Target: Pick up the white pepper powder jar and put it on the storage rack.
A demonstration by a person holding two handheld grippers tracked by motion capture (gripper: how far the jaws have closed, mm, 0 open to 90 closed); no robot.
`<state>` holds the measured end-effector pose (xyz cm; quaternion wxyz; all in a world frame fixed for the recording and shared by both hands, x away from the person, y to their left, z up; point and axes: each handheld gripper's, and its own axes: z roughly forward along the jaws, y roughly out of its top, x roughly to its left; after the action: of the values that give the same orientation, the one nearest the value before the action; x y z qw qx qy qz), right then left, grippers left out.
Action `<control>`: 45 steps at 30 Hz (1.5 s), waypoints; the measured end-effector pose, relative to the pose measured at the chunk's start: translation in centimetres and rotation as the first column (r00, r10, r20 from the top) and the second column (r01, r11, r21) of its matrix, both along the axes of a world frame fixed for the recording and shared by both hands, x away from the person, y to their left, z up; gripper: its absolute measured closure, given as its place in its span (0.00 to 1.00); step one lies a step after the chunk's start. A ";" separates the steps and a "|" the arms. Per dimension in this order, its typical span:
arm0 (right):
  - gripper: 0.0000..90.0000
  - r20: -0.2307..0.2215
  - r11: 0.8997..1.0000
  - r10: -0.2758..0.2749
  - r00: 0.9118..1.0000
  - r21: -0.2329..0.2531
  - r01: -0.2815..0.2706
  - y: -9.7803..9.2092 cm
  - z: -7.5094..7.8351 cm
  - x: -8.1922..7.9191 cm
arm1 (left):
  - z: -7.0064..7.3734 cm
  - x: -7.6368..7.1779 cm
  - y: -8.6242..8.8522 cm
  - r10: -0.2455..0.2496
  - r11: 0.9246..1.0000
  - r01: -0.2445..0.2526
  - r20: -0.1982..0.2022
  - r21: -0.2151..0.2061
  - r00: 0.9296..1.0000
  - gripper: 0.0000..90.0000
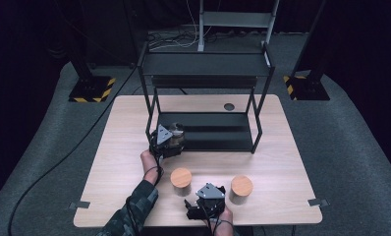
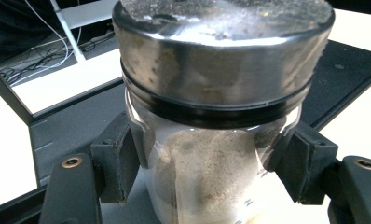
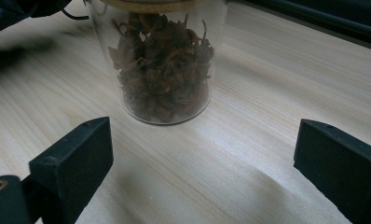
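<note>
High view: the left gripper (image 1: 170, 140) holds a jar (image 1: 177, 133) at the left end of the rack's (image 1: 208, 132) lower shelf, while the right gripper (image 1: 203, 201) sits between two cork-lidded jars. Left gripper view: both jaws clamp the glass under the jar's metal lid (image 2: 223, 51). Right gripper view: jaws spread wide and empty, a spice jar (image 3: 162, 60) just ahead on the table (image 3: 267, 93).

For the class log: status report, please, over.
Left gripper shut on metal-lidded jar at rack's lower shelf. Right gripper open, facing spice jar. Nothing between.

The glass jar (image 2: 211, 186) has a shiny metal lid (image 2: 223, 56) — the table (image 3: 267, 116) is matt pale wood, the shelf (image 1: 218, 130) matt black.
</note>
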<state>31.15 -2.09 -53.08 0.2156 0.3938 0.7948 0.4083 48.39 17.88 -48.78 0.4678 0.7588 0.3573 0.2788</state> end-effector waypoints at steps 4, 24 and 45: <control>0.04 0.001 1.000 0.000 1.000 0.001 0.000 0.0 0.0 0.0 | 0.0 0.2 -0.1 0.007 1.000 -0.007 -0.004 -0.006 1.000 0.34; 0.04 -0.001 1.000 0.001 1.000 0.005 -0.001 0.0 0.0 0.0 | -0.7 1.2 -0.3 0.027 1.000 -0.027 -0.022 0.012 0.999 0.34; 0.04 -0.004 1.000 0.003 1.000 0.005 -0.003 -0.1 0.0 0.0 | -1.5 2.2 0.0 0.062 0.997 -0.064 -0.054 -0.033 0.997 0.34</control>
<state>31.16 -2.14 -53.06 0.2124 0.3937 0.7948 0.4101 50.58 17.85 -50.32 0.4623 0.7460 0.3981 0.2670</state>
